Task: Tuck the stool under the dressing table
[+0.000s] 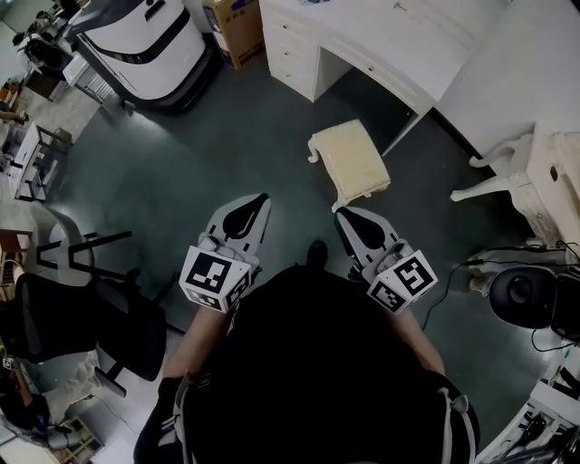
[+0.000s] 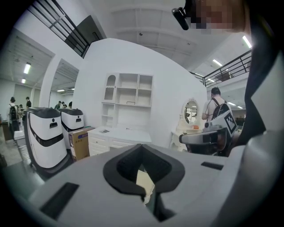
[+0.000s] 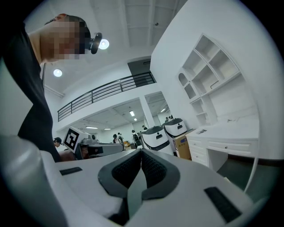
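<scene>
Stool (image 1: 351,161) with a cream cushioned seat and white curved legs stands on the dark floor (image 1: 227,136), out in the open just in front of the kneehole of the white dressing table (image 1: 381,36). It is not under the table; a strip of bare floor lies between the two, and the seat sits at a slant to the table's front edge.

I have both grippers low in front of the person's dark top, pointing toward the stool. The left gripper (image 1: 262,198) has its jaws pressed together with nothing between them. In the left gripper view a sliver of the cream seat shows through the gap behind the pads, well beyond them. The tip hangs to the left of the stool, apart from it.

The right gripper (image 1: 340,211) is likewise closed and empty, its ribbed pads meeting along one line in the right gripper view. In the head view its tip meets the stool's near corner by a leg; I cannot tell whether it touches.

Left of the dressing table are a cardboard box (image 1: 237,27) and a white and black machine (image 1: 149,41). A white side table with curved legs (image 1: 521,177) stands at the right, and a black office chair (image 1: 82,317) at the lower left.
</scene>
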Demonstrator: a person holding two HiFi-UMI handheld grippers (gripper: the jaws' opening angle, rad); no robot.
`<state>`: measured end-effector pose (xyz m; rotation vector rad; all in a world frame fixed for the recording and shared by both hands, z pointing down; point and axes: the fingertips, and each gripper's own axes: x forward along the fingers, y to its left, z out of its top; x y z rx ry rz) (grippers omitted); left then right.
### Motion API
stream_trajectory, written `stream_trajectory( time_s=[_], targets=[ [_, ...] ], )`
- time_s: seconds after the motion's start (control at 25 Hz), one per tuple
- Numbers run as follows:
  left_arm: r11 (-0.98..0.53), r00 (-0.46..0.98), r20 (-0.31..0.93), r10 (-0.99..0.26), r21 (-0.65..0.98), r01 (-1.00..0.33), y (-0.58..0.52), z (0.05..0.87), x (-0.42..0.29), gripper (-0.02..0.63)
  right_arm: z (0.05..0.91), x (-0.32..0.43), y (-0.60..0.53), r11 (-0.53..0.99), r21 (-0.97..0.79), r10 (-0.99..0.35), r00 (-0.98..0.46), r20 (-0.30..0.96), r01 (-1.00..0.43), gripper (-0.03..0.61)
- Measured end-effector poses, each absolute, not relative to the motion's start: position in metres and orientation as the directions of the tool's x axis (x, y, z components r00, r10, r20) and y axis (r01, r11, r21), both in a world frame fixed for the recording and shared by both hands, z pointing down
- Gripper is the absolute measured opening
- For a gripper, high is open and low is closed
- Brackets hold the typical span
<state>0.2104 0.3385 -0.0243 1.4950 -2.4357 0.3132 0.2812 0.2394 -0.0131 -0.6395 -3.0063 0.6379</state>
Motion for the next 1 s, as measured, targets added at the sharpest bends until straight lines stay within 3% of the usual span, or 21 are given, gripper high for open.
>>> stream_trajectory(
  time_s=[0.56, 1.0],
  targets=[
    [0.485, -0.458, 0.346, -0.819, -0.011, -0.875, 0.281, -0.014, 0.148, 0.005, 0.002, 0.229, 0.177, 0.818, -0.417, 0.414, -0.909, -0.052, 0.396, 0.02],
    [0.331, -0.301, 0.35, -0.887, 0.028, -0.943, 0.229, -0.007, 0.061, 0.005, 0.012, 0.154, 0.15, 0.862, -0.439, 0.292, -0.956, 0.018, 0.255, 0.02]
  ],
)
